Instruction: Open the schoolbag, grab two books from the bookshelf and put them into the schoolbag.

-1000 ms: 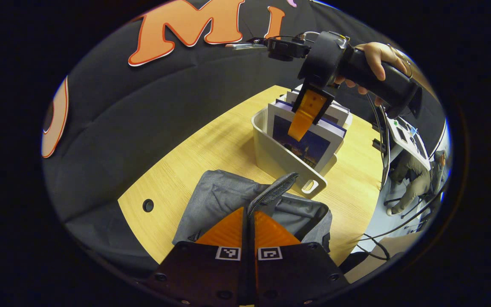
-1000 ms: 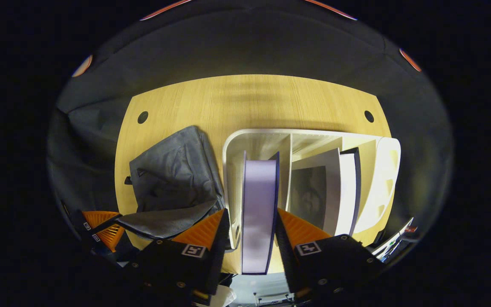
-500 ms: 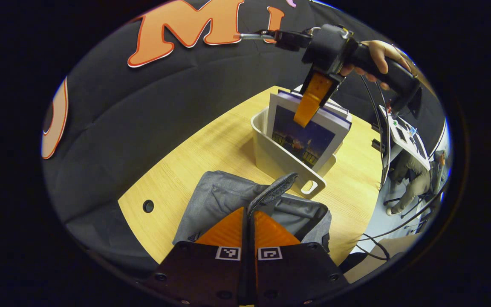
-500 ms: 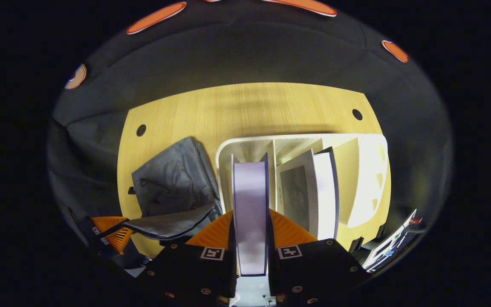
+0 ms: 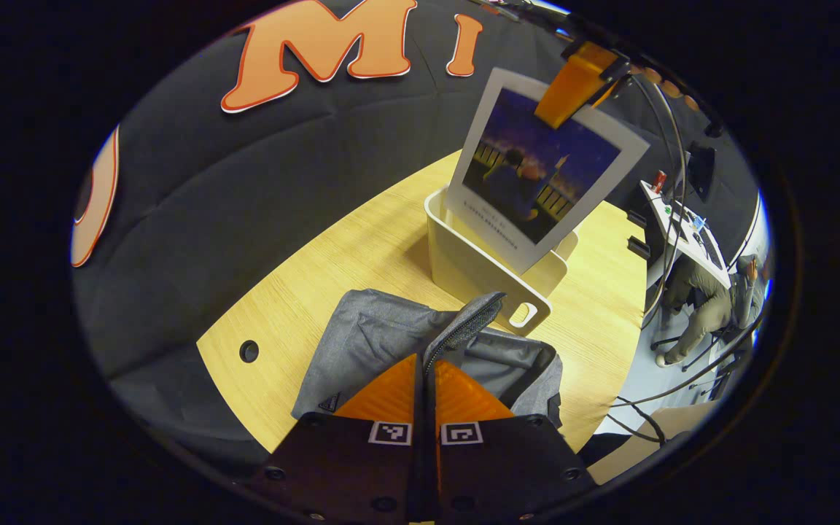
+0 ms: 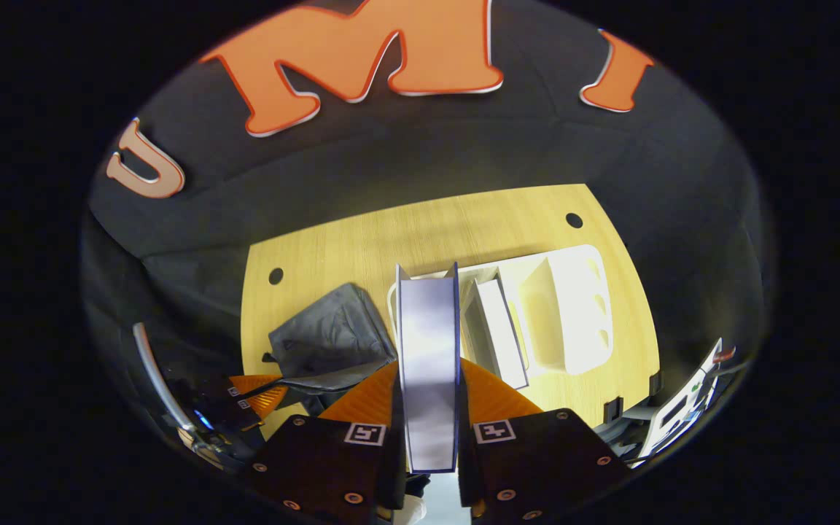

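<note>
My left gripper (image 5: 426, 361) is shut on the zippered flap (image 5: 467, 328) of the grey schoolbag (image 5: 372, 343) and holds the mouth open. Beyond the bag stands the white bookshelf bin (image 5: 475, 271). A book with a dark night-scene cover (image 5: 544, 171) hangs above the bin, pinched at its top by my right gripper (image 5: 574, 93). In the right gripper view the book's page edge (image 6: 427, 343) runs up between the fingers of my right gripper (image 6: 427, 390), both pressing on it. Below lie the bookshelf (image 6: 569, 313) with another book (image 6: 496, 332), the schoolbag (image 6: 325, 335) and my left gripper (image 6: 256, 390).
The wooden table (image 5: 347, 248) has a round cable hole (image 5: 249, 351) left of the bag. A control box with cables (image 5: 682, 219) stands off the table's right end, and a seated person (image 5: 704, 310) is farther off.
My right gripper closed on the book and lifted it up clear of the bookshelf. The left gripper kept hold of the bag flap without moving.
</note>
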